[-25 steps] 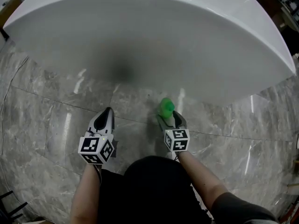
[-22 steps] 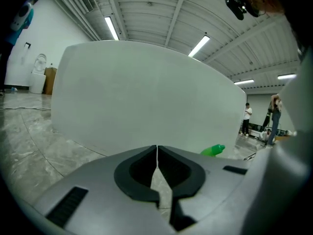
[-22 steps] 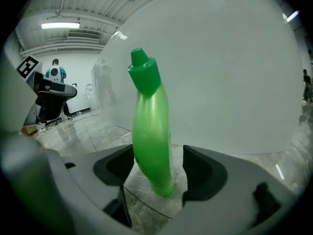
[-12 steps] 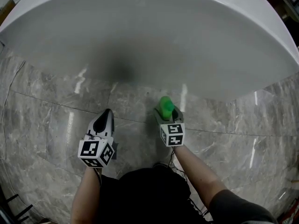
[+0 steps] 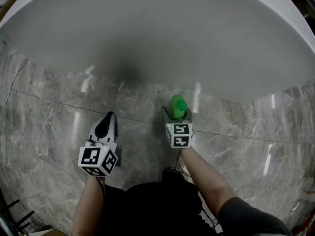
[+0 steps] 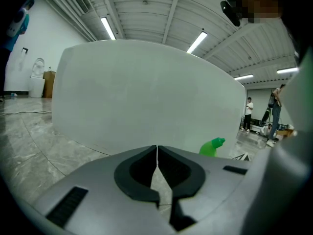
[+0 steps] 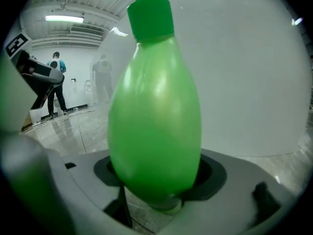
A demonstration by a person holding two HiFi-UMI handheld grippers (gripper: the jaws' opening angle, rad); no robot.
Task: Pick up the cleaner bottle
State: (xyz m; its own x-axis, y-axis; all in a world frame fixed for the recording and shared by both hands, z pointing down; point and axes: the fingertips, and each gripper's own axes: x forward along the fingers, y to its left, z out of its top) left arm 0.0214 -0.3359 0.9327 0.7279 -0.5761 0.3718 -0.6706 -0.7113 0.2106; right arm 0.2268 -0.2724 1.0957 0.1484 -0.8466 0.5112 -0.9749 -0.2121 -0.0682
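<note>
A green cleaner bottle (image 5: 177, 105) with a green cap stands upright between the jaws of my right gripper (image 5: 176, 113), which is shut on its lower body. In the right gripper view the bottle (image 7: 155, 116) fills the middle, its cap at the top. My left gripper (image 5: 105, 124) hovers over the marble floor to the left, its jaws shut with nothing between them. From the left gripper view the bottle (image 6: 212, 147) shows small at the right, past the shut left gripper (image 6: 157, 156).
A large white bathtub (image 5: 157, 38) spans the far side, its curved wall (image 6: 146, 106) close ahead of both grippers. Grey marble floor (image 5: 44, 127) lies beneath. People stand far off (image 7: 55, 84) in the hall.
My right gripper and the bottle it holds have shifted slightly forward and up in the view. The left gripper has drifted a little toward the left and nearer to me.
</note>
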